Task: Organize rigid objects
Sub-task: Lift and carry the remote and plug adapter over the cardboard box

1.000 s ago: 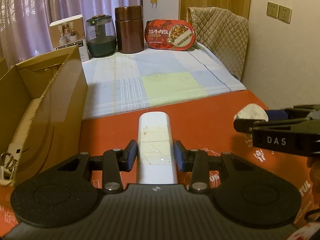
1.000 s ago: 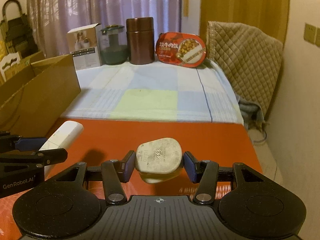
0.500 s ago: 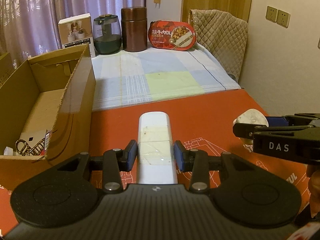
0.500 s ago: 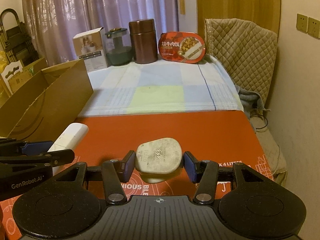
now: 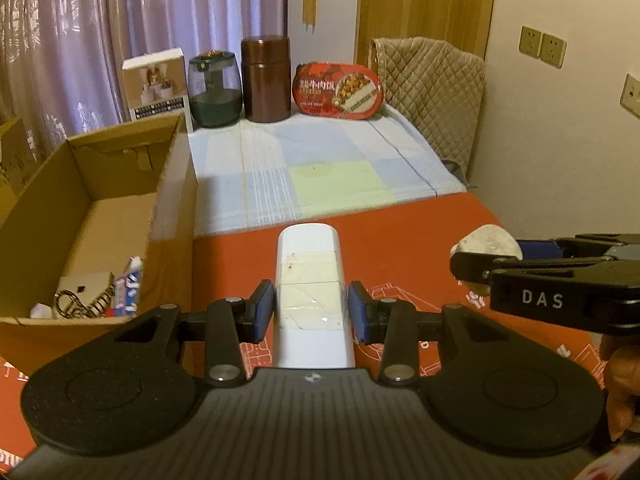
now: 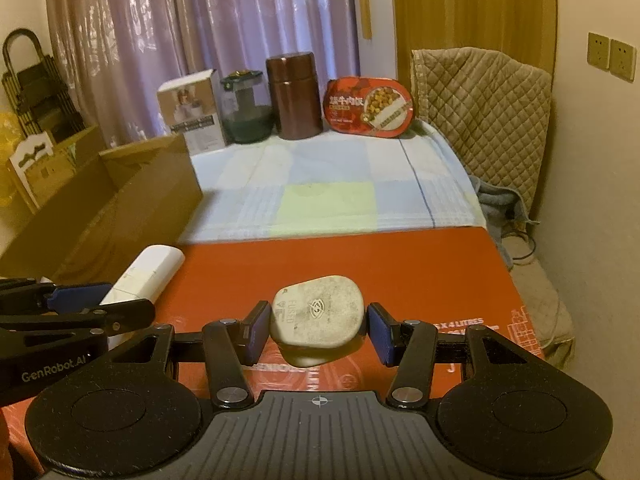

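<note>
Cardboard box (image 5: pixel 100 216) left of held remote (image 5: pixel 310 280)

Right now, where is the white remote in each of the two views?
Left wrist: the remote is at centre, held in the left gripper.
Right wrist: the remote is at the lower left, pointing up and right.
Shared landmark: the brown canister.

Each claw is matte black plastic: a ribbed central plate, two round discs at the sides, and linked arms fastened with silver screws, ending in blue pads. The left claw (image 5: pixel 311 312) carries white "GenRobot.AI" lettering on its side; the right claw (image 6: pixel 318 326) is marked "DAS".
</note>
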